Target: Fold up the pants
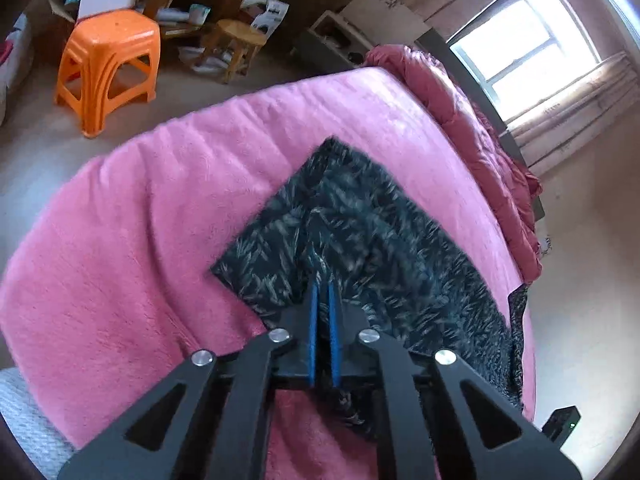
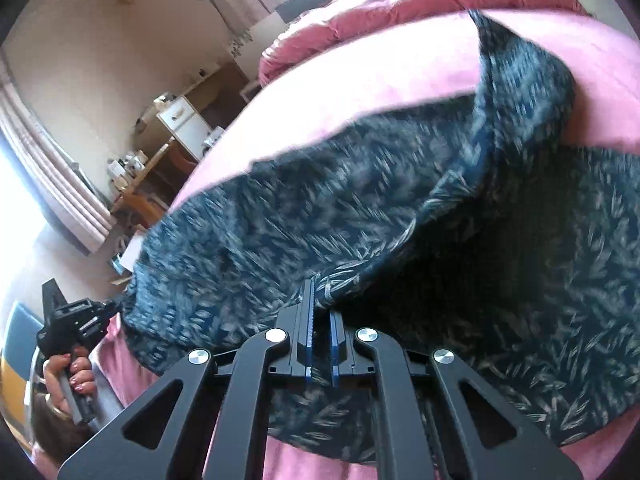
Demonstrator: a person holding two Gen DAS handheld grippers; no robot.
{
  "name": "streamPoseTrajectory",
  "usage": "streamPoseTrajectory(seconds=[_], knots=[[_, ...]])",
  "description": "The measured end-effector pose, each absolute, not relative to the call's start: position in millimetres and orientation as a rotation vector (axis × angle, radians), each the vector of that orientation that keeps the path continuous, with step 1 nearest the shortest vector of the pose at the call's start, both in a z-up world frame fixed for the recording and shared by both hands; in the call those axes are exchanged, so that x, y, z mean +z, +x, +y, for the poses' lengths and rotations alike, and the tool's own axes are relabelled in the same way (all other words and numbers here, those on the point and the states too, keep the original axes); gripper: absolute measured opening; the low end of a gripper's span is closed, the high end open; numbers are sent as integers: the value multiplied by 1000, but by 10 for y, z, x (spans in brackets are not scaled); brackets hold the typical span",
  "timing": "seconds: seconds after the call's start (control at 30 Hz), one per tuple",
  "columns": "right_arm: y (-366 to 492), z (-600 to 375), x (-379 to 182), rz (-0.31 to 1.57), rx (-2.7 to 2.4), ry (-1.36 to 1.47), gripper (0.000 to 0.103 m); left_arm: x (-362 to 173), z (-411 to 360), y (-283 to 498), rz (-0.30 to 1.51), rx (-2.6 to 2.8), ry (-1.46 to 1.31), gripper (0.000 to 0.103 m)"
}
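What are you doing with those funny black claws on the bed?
A person is folding dark leaf-print pants on a pink blanket. The left hand-held gripper is shut on a pinch of the fabric. The right hand-held gripper is also shut on an edge of the pants and holds that part raised off the blanket. In the right view you can see the person's hand holding the other gripper's handle. The fold is not finished.

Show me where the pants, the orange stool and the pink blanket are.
pants (image 1: 360, 216): left wrist view, middle of the dark patterned fabric.
orange stool (image 1: 110, 36): left wrist view, its seat top.
pink blanket (image 1: 160, 220): left wrist view, bare part left of the pants.
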State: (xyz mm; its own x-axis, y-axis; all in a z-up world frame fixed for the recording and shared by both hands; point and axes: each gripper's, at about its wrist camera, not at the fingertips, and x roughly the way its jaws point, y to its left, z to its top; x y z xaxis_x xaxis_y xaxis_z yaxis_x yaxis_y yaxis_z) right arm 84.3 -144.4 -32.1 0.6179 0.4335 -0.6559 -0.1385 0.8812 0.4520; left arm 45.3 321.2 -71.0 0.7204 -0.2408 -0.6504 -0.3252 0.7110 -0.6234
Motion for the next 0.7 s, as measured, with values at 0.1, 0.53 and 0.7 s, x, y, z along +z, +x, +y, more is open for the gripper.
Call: streamPoseTrajectory(seconds=[0.1,0.53,0.7], knots=[[729,-1402,-73,801,397,384,3,-478,3346,337,707,41,-828,3],[541,-1208,-524,959,379,254,2,-701,3380,232,842,174,-759,5],[492,-1443,-479,983,410,400,3,-516,3359,131,778,285,-690,13]])
